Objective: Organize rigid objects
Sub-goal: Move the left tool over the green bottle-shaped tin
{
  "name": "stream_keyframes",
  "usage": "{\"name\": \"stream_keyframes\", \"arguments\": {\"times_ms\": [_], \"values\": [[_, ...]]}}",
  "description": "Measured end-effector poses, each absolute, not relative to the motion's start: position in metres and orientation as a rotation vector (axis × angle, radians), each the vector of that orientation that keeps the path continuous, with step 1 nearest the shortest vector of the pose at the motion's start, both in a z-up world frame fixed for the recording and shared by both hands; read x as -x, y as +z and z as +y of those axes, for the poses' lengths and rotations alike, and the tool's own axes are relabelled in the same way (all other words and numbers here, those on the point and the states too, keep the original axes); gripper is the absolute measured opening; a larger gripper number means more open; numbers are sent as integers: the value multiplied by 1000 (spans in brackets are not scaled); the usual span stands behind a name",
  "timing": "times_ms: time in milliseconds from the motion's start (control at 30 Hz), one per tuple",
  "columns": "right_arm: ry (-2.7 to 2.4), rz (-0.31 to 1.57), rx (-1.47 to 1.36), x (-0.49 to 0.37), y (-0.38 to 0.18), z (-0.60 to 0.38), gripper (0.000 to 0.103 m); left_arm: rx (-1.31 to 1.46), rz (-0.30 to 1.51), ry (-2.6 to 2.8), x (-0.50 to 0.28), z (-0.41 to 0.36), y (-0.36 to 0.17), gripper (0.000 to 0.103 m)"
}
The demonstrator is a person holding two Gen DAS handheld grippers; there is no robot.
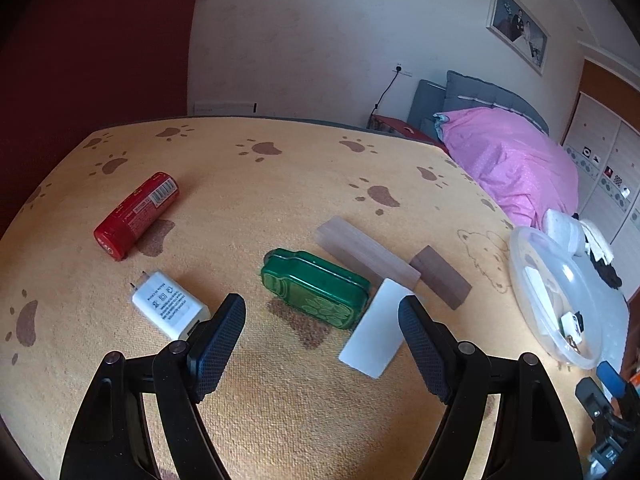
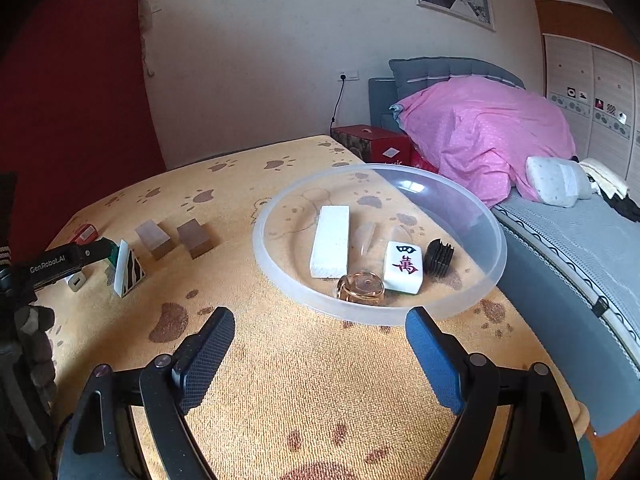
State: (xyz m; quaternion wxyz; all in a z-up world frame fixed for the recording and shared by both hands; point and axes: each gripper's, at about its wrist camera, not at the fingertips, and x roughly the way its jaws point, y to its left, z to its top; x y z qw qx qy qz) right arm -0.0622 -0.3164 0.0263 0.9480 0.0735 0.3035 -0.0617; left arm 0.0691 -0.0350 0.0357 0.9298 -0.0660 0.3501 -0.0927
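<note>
Lying far left on the paw-print cloth (image 1: 280,200), a red can (image 1: 136,216) on its side, then a white charger (image 1: 168,308), a green tin (image 1: 316,288), a white block (image 1: 376,332) and two wooden blocks (image 1: 368,252). Left gripper (image 1: 322,320) hovers above them, jaws apart, empty. Further right, the clear bowl (image 2: 496,248) holds a mahjong tile (image 2: 404,268); right gripper (image 2: 320,332) is spread wide before it, nothing between.

white charger (image 2: 77,281) mostly hidden, red can (image 2: 85,233) part-hidden
</note>
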Motion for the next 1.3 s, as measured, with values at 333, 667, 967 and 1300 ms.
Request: {"name": "stream_keyframes", "arguments": {"times_ms": [333,667,967,1300], "values": [[-114,628,-147,59,24,-311,90,103,747,-186,-88,-32,25,81],[-105,642,-150,57,22,-310,90,101,749,-198,-94,-31,26,81],[-106,643,-150,57,21,-309,91,100,753,-208,-95,-32,25,81],[-108,638,-144,56,22,-308,91,111,754,-211,-95,-32,23,81]]}}
